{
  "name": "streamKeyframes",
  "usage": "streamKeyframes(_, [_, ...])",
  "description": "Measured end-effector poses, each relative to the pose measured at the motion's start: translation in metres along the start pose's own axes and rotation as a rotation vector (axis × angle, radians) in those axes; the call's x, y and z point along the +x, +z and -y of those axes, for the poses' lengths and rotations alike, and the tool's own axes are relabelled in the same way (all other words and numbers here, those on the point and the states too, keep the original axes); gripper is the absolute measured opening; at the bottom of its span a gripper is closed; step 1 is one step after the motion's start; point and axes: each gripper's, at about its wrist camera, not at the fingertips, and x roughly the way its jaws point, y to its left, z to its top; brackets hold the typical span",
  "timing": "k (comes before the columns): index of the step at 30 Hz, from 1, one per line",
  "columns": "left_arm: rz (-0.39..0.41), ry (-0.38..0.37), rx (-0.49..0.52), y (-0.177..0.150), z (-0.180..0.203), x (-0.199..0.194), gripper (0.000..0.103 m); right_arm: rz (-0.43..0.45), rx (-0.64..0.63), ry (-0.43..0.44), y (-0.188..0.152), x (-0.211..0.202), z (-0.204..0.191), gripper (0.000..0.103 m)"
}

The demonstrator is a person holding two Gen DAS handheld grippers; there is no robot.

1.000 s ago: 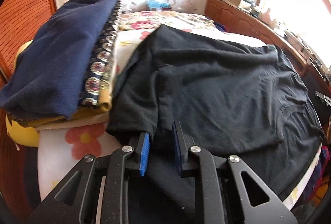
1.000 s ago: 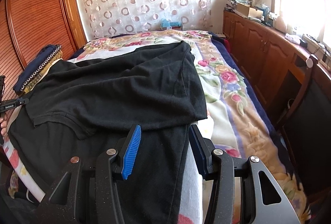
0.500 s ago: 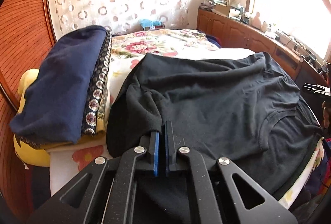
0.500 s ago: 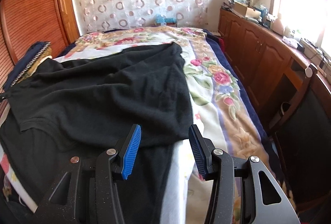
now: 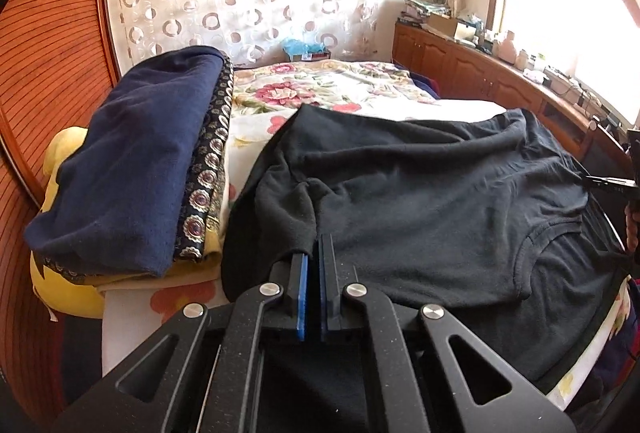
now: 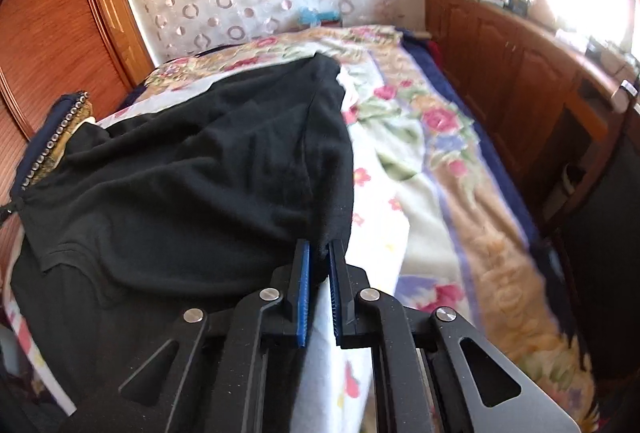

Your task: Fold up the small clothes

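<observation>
A black T-shirt (image 5: 420,201) lies spread across the floral bed, with its upper layer folded over toward me. My left gripper (image 5: 314,253) is shut on the shirt's folded left edge by the sleeve. My right gripper (image 6: 320,253) is shut on the shirt's right corner (image 6: 324,217) and lifts it a little off the blanket. The shirt fills the left half of the right wrist view (image 6: 180,193). The right gripper also shows at the far right edge of the left wrist view (image 5: 616,185).
A folded navy pile with patterned trim (image 5: 132,169) sits on a yellow cushion (image 5: 68,285) left of the shirt. The floral blanket (image 6: 432,193) covers the bed. A wooden cabinet (image 6: 520,65) runs along the right side; a wooden wardrobe (image 6: 52,33) stands at left.
Both grippers closed on the shirt: the left first, on the left edge, then the right on the right corner. The fabric has bunched and lifted slightly.
</observation>
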Motion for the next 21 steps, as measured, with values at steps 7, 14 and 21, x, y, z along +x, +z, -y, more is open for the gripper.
streamKeyframes(7, [0.104, -0.013, -0.016, 0.014, 0.003, -0.031, 0.005, 0.166, -0.049, -0.009, 0.009, -0.047, -0.011, 0.007])
streamKeyframes(14, [0.186, -0.036, -0.03, 0.014, -0.001, -0.078, 0.005, 0.244, -0.126, 0.019, -0.001, -0.102, -0.031, 0.006])
streamKeyframes(21, [0.18, -0.035, -0.053, -0.014, -0.015, -0.115, 0.005, 0.216, -0.17, 0.039, -0.033, -0.14, -0.026, 0.006])
